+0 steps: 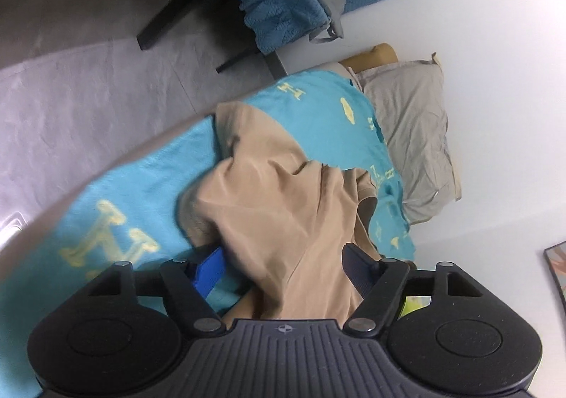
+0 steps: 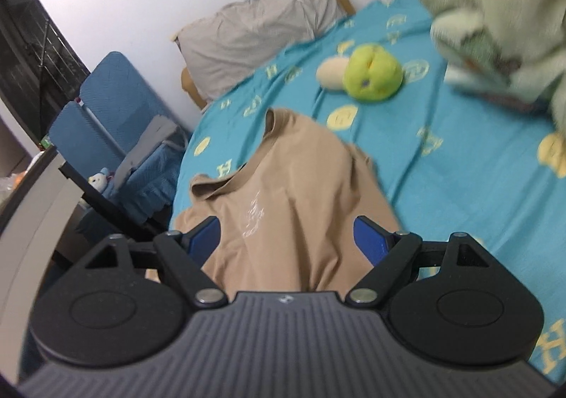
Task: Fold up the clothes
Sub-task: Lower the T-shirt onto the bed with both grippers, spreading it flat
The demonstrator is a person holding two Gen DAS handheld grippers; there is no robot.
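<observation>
Tan shirt (image 2: 283,193) rumpled mid-frame on teal bedsheet (image 2: 442,168); left gripper (image 1: 283,274) and right gripper (image 2: 293,239) spread wide, straddling cloth, likely for a pinch.

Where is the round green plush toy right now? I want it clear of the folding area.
In the right wrist view the green plush toy lies on the turquoise bedspread, beside a cream plush, beyond the tan shirt and right of the grey pillow.
</observation>
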